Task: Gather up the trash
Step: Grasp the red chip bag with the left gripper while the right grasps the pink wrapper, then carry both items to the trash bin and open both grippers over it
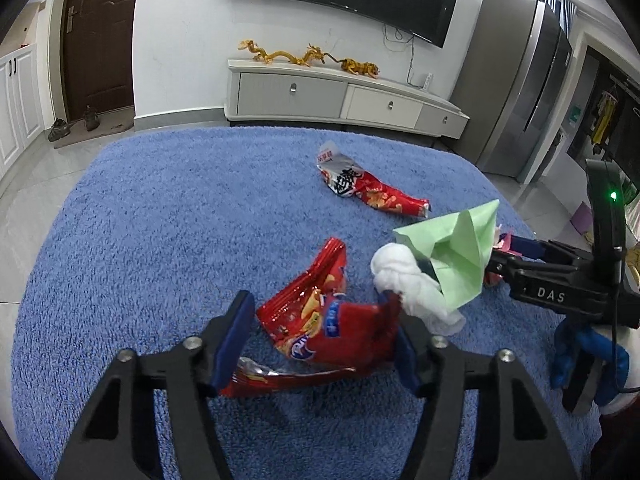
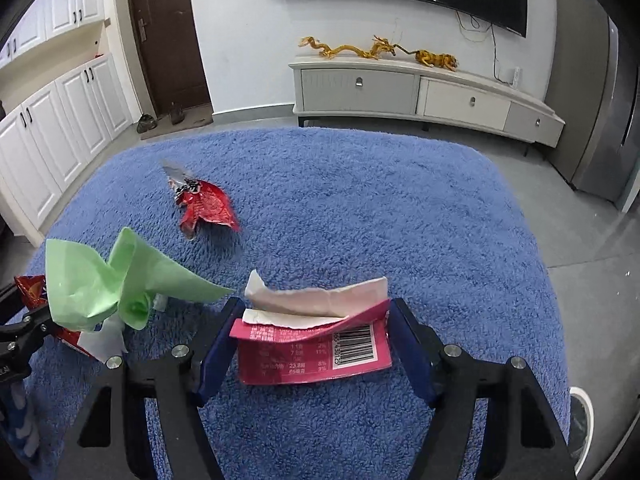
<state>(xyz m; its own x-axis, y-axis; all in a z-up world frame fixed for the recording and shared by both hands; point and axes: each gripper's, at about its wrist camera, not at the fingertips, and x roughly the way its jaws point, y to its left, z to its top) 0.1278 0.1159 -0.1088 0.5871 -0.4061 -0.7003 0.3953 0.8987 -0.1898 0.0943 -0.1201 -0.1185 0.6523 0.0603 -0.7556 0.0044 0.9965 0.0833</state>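
Left tongs (image 1: pixel 322 330) spread around crinkly red foil snack bag (image 1: pixel 320 320), right tongs (image 2: pixel 312 344) spread around torn pink paper wrapper (image 2: pixel 316 354); both light, flimsy, best pinched mid-body.

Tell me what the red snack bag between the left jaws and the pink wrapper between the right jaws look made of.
The crumpled red snack bag looks like glossy plastic-foil film: sharp shiny creases, with what may be a silvery inner edge. The flat pink barcode wrapper looks like matte paper or paper-backed film, probably: its white edge is torn ragged.
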